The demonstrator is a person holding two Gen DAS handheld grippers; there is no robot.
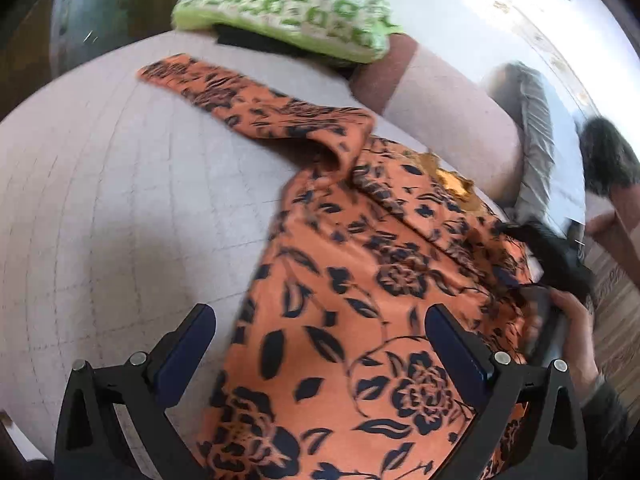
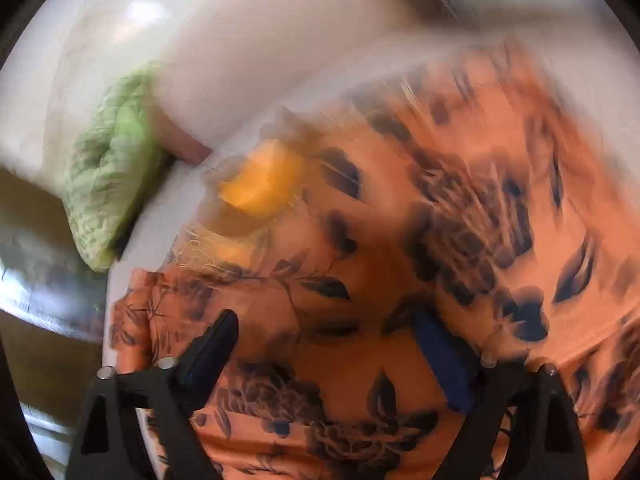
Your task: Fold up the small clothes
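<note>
Garment (image 1: 360, 272): thin orange fabric with dark navy flower-and-leaf print, soft and rumpled, lying on a pale grid-quilted surface (image 1: 100, 200). One long narrow sleeve (image 1: 224, 92) stretches away up-left, with a fold where it meets the body. Yellow-orange patch (image 2: 262, 182) at the neckline. Green-and-white patterned cushion (image 1: 288, 4), puffy, sits at the far edge. Left gripper (image 1: 320, 344) spread wide over the garment's edge, nothing pinched. Right gripper (image 2: 328, 344) spread too, above the cloth, view heavily blurred. A hand (image 1: 572, 332) is at right.
</note>
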